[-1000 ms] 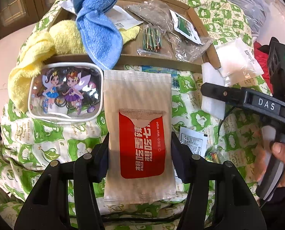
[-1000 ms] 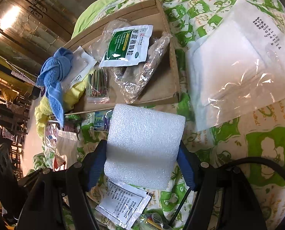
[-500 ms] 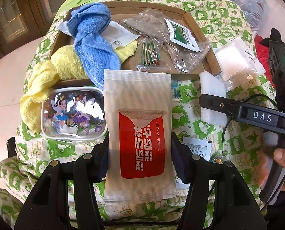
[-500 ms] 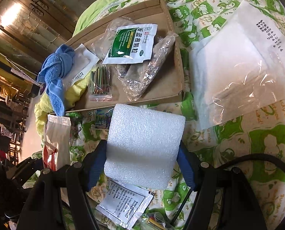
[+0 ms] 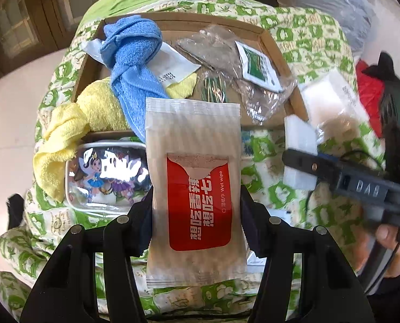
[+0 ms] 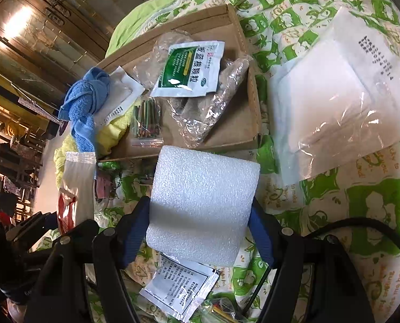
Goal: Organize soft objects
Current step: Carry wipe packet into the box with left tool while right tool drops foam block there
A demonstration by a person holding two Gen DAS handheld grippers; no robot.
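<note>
Green-and-cream patterned bedspread (image 6: 334, 215) underneath everything, dark wooden cabinets far behind.

Nearest, between the left gripper (image 5: 196, 215) fingers: a wet wipes pack (image 5: 194, 185), pinched across its width, held above the bedspread. Red label readable: "Wet wipe", beside large white Chinese characters. Just left of the fingers, a clear pouch (image 5: 105, 175) printed with cartoon fairies.

Between the right gripper (image 6: 200, 226) fingers: a white foam block (image 6: 202, 204), squeezed from both sides, above the bedspread just short of the box. "DAS" readable on that gripper's body in the left view. Below the fingers, a printed leaflet sachet (image 6: 178, 288), text too small to read.

Beyond both sets of fingertips: a shallow cardboard box (image 6: 251, 113) holding a blue towel (image 5: 132, 62), a yellow towel (image 5: 97, 107), a green-and-white medicine sachet (image 6: 189, 67) with Chinese print, and clear bags. Right of the box, a plastic-wrapped white pad (image 6: 334, 102) with a stamped code.

Risks, as judgement:
- Slippery film on the wipes pack: possible slide out of the pinch if tilted.
- Foam compressing, then springing loose or bouncing off the box rim on release.
- Crowded box: a drop landing on the towels and rolling out.
- Grippers close together: possible collision over the box.
</note>
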